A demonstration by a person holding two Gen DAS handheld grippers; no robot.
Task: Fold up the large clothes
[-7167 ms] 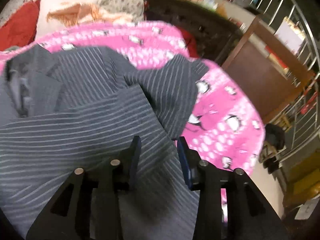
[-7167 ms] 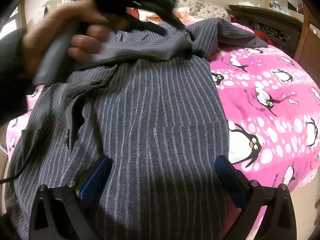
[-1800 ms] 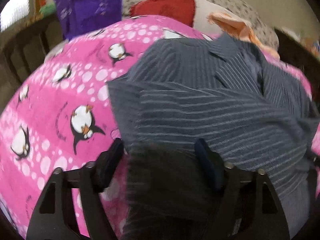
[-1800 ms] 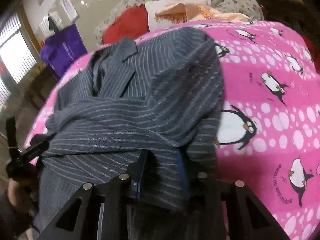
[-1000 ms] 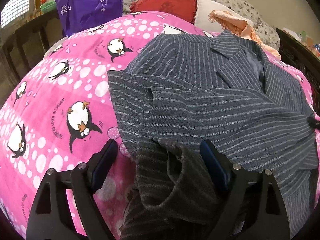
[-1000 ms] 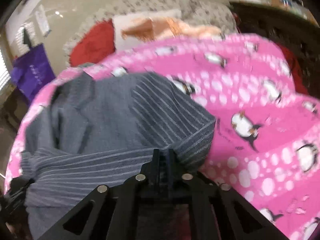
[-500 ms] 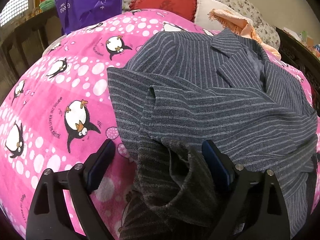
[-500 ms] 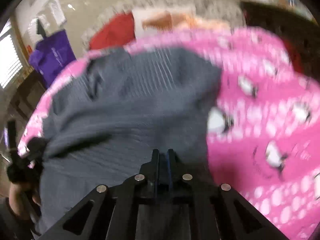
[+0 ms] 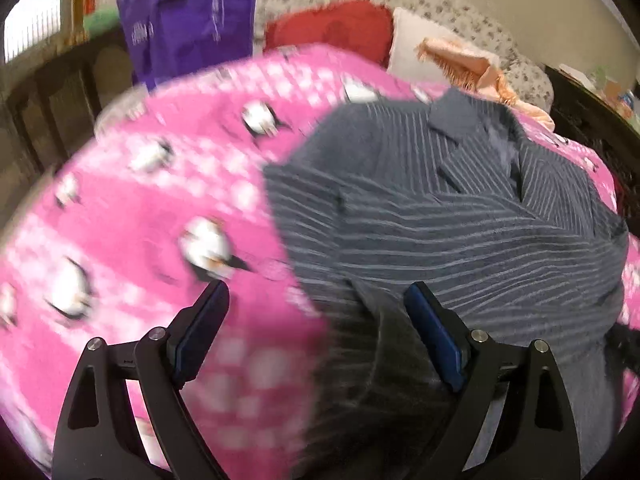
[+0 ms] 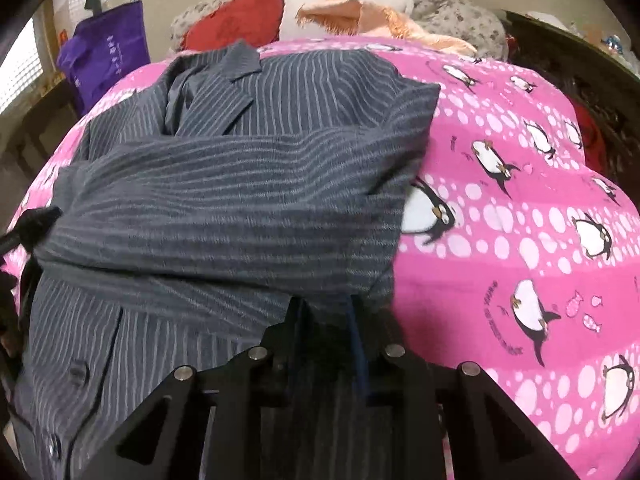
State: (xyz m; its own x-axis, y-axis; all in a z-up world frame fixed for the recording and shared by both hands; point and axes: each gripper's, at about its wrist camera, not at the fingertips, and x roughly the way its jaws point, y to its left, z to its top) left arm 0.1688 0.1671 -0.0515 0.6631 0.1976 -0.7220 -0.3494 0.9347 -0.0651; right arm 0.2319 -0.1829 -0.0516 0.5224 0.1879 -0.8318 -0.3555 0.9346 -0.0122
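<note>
A grey pinstriped jacket (image 9: 460, 216) lies on a pink penguin blanket (image 9: 140, 220), sleeves folded across its front. It also shows in the right wrist view (image 10: 224, 200). My left gripper (image 9: 316, 316) is open, its jaws wide apart at the jacket's near left edge, with cloth lying between them. My right gripper (image 10: 326, 320) is shut on the jacket's near right hem, with cloth bunched between the jaws. The left wrist view is blurred by motion.
The blanket (image 10: 520, 200) covers a bed. A red pillow (image 10: 236, 16), a white pillow and a peach cloth (image 10: 360, 16) lie at the head. A purple bag (image 9: 188, 20) stands at the back left. Dark wooden furniture (image 10: 580, 72) runs along the right.
My left gripper has swung a little left and the view has blurred; its jaws stay open. My right gripper still pinches the hem, and its view has steadied.
</note>
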